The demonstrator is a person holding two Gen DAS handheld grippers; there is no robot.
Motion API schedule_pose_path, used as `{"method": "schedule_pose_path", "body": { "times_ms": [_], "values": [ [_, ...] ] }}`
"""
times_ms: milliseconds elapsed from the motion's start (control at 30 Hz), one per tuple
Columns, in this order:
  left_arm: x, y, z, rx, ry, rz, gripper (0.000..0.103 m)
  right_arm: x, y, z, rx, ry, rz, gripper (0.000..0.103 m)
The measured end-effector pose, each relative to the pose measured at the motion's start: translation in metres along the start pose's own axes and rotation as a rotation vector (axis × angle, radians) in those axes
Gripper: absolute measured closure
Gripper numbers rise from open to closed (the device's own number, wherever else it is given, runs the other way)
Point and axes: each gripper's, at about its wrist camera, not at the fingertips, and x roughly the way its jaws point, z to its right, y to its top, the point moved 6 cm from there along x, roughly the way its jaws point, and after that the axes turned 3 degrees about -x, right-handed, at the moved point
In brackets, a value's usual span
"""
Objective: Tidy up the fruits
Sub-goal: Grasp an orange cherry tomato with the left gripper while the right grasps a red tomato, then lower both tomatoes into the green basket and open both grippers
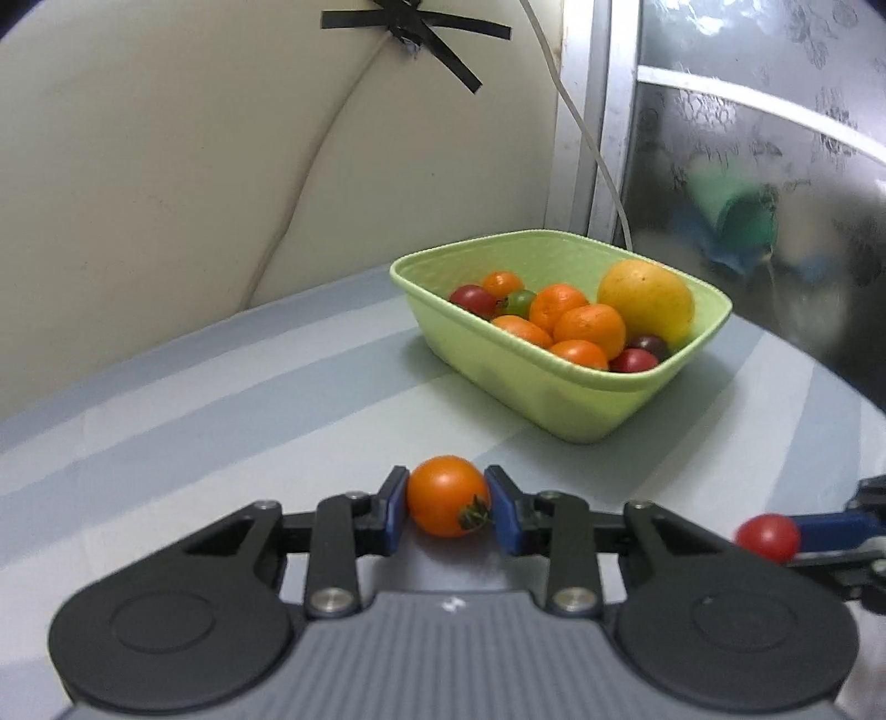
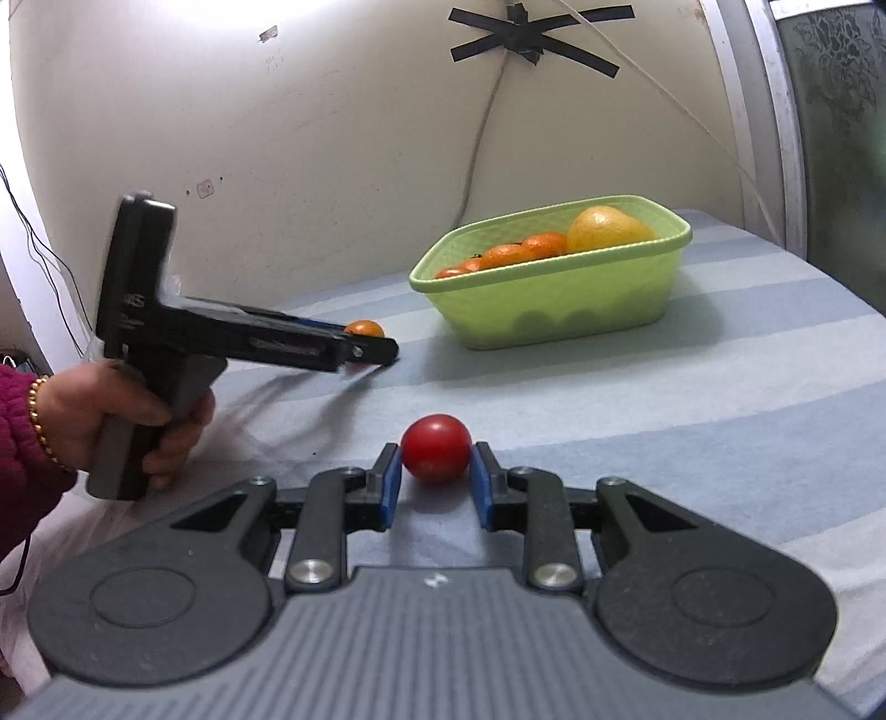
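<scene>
A green basket (image 1: 576,407) holds several oranges, cherry tomatoes and a yellow fruit (image 1: 645,299). It also shows in the right wrist view (image 2: 554,302). My left gripper (image 1: 447,507) is shut on an orange cherry tomato (image 1: 446,495), low over the striped cloth in front of the basket. In the right wrist view the left gripper (image 2: 370,346) reaches from the left with the orange tomato (image 2: 364,328). My right gripper (image 2: 434,479) has its pads on both sides of a red cherry tomato (image 2: 436,447). The red tomato also shows in the left wrist view (image 1: 767,537).
A blue-and-white striped cloth (image 2: 720,399) covers the table. A cream wall with black tape (image 2: 520,36) and cables stands behind the basket. A frosted glass door (image 1: 775,166) is at the right. A hand in a maroon sleeve (image 2: 83,421) holds the left gripper.
</scene>
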Motion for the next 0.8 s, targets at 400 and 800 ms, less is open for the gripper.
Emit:
{"method": "schedule_pose_path", "body": {
  "times_ms": [400,800],
  "values": [
    [-0.107,-0.084,0.056,-0.068,-0.039,0.081,0.073,-0.016,-0.008,-0.018,-0.089,0.011,0.012,0.074],
    [-0.119,-0.108,0.067,-0.069,0.018,0.084,0.072,-0.032,-0.034,-0.054,-0.238,0.051,-0.012,0.073]
  ]
}}
